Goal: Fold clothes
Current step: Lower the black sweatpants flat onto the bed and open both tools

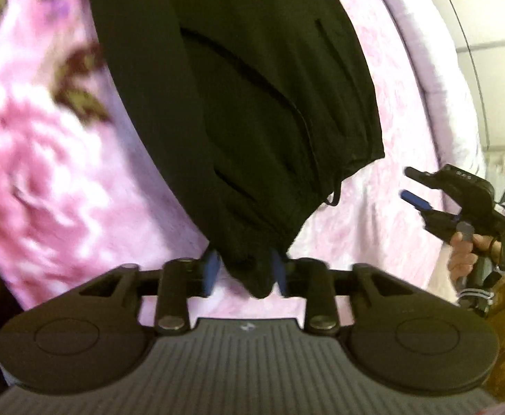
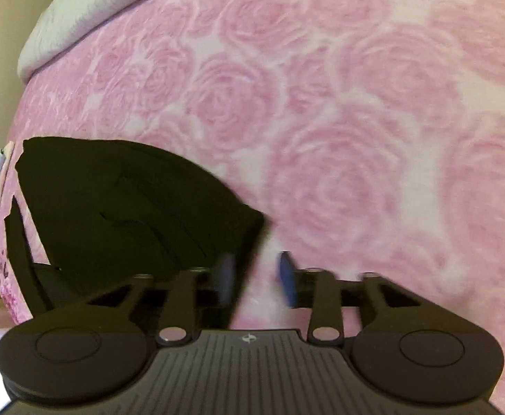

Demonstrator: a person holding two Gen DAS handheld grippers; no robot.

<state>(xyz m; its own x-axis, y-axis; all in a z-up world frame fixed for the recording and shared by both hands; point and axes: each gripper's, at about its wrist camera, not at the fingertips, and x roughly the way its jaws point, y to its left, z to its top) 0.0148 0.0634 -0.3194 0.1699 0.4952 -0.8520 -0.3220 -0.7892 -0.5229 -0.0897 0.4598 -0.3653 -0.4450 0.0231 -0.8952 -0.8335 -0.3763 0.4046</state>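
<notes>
Left gripper (image 1: 243, 273) pinches the black garment (image 1: 245, 110) between its blue pads (bunched corner). Right gripper (image 2: 257, 276) part-open, holding nothing, over the pink rose blanket (image 2: 356, 103).

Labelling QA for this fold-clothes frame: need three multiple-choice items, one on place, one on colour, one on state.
1. Where does the black fabric garment lie?
A. on a pink rose-patterned blanket
B. on a wooden floor
C. in a basket

2. What colour are the finger pads of the left hand-held gripper?
A. red
B. blue
C. white

3. What is between the pads of the right hand-held gripper?
A. a garment corner
B. a hanger
C. nothing, only blanket behind

Key: 1 A, roses show all round the garment. 2 B, blue pads flank the cloth bunched between them. 3 C, the right wrist view shows a bare gap, garment edge off to the side.
</notes>
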